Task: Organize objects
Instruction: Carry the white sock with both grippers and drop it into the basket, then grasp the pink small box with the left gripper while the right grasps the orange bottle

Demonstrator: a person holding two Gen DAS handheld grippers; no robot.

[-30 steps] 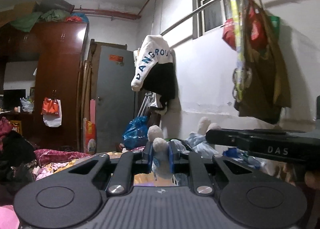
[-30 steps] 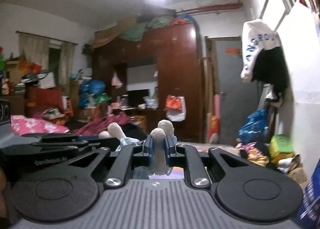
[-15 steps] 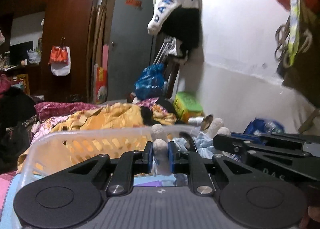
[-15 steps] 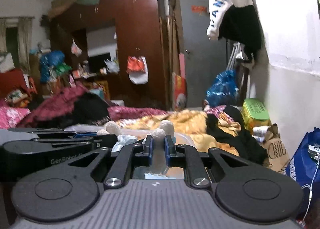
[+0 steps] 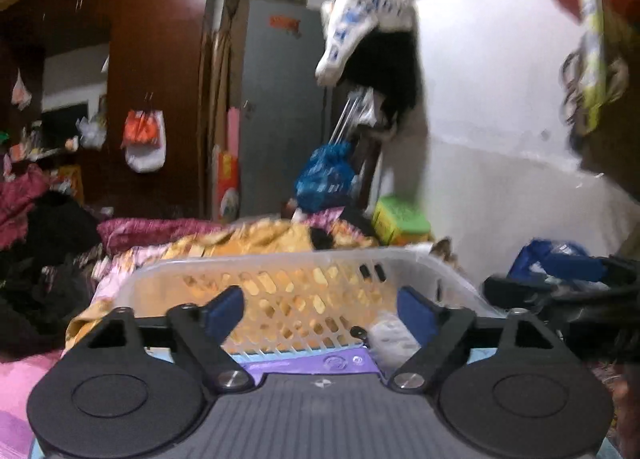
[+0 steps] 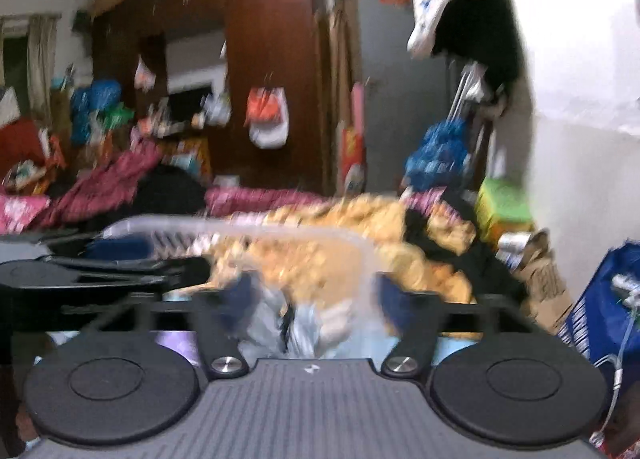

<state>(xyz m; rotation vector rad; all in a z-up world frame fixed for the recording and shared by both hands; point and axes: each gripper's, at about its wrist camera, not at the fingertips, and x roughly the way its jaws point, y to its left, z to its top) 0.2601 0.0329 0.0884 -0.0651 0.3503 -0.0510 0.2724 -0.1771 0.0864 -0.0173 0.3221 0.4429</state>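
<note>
Cluttered bedroom all around: a dark wooden wardrobe (image 5: 156, 79) and a grey door (image 5: 280, 107) stand well behind the white lattice basket (image 5: 280, 291), which sits on a bed heaped with a yellow patterned quilt (image 5: 260, 239). Take the basket as the landmark.

Seen from the left wrist, the left gripper (image 5: 320, 309) hangs just in front of the basket's near wall, its 2 blue-padded jaws spread wide with nothing between them. Something pale (image 5: 386, 333) shows low against the basket on its right side, too blurred to name. Off to the right of the basket the other tool shows as a dark shape.

From the right wrist, the right gripper (image 6: 316, 299) also has its jaws spread apart. Just beyond them, under the basket's curved rim (image 6: 248, 229), lies a soft bundle in pale blue and white (image 6: 304, 323) (a plush toy, I would judge, though motion blur hides the details). It looks to be resting inside the basket, no jaw touching it.

My reading is that the drop-off step is finishing. To do it well, hold both jaws wide and draw the tools straight back from the basket, so no pad snags the fabric or catches the rim and tips the light basket on the soft bedding.
</note>
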